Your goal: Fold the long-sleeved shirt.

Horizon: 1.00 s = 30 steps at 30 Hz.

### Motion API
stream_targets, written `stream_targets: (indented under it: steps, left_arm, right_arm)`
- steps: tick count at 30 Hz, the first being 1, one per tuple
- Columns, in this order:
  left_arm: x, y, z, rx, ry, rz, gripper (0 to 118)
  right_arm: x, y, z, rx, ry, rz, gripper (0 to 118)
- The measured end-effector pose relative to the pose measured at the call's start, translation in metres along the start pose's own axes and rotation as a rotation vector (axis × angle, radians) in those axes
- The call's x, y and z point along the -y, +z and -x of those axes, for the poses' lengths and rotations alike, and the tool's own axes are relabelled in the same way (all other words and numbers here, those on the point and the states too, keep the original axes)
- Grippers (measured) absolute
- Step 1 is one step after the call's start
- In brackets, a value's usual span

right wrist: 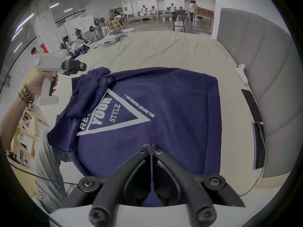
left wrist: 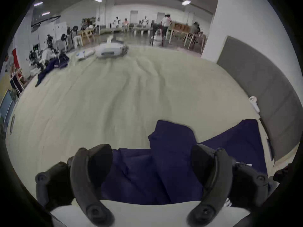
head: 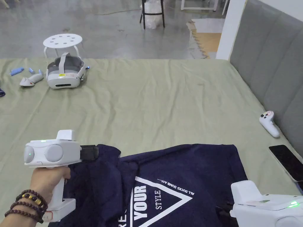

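Head view: the navy long-sleeved shirt (head: 183, 177) lay on the green bed sheet (head: 154, 97), on the near part of the bed, well apart from the white headset (head: 64, 71) at the far left edge.
Shirt layout: print side up, its body fairly flat toward the grey headboard (head: 272, 59); the side farther from the headboard was bunched, with a sleeve or flap thrown over onto the body.
Left gripper (left wrist: 151, 168): jaws spread wide, holding nothing, poised just over the bunched fabric, on the headset side of the shirt.
Right gripper (right wrist: 151, 148): jaws drawn together with only a thin slit between them, low against the near part of the shirt body; whether any cloth was pinched between the tips could not be told.
Nearby things: a white controller (head: 269, 124) and a dark phone (head: 288, 162) lay between the shirt and the headboard, clear of the cloth.
Handling: likely light, soft and limp cloth that would sag and drag over the sheet, not slippery or fragile.
Where to take hold: probably at a seam, cuff or hem edge of the bunched sleeve, where the cloth is thicker, pinching one layer and lifting before carrying it across.
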<state>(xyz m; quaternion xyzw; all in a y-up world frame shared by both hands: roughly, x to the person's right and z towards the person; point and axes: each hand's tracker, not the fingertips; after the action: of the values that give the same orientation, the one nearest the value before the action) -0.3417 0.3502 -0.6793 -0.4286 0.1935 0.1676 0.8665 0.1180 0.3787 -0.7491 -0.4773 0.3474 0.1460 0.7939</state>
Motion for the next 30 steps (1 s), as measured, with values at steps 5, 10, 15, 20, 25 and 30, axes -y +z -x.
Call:
stream_targets:
  steps: [5,10,15,20,25,30]
  left_arm:
    - [0.020,-0.038,0.001,-0.070,-0.079,0.068,77]
    - [0.011,-0.008,-0.004,-0.023,-0.071,0.062,28]
    - [0.004,0.005,0.003,0.018,-0.061,0.018,29]
    - [0.004,0.001,0.003,0.021,-0.073,-0.013,28]
    - [0.003,-0.004,0.001,0.020,-0.062,-0.025,28]
    - [-0.002,-0.006,0.000,0.019,-0.064,-0.028,28]
  right_arm:
    - [-0.020,-0.016,-0.023,0.021,-0.034,0.015,1]
    - [-0.084,-0.058,-0.068,0.107,-0.059,0.029,1]
    - [-0.164,-0.096,-0.122,0.204,-0.171,0.013,60]
    - [-0.199,-0.145,-0.155,0.204,-0.254,0.189,69]
    - [-0.190,-0.181,-0.150,0.172,-0.283,0.254,55]
    - [-0.194,-0.160,-0.137,0.193,-0.242,0.211,10]
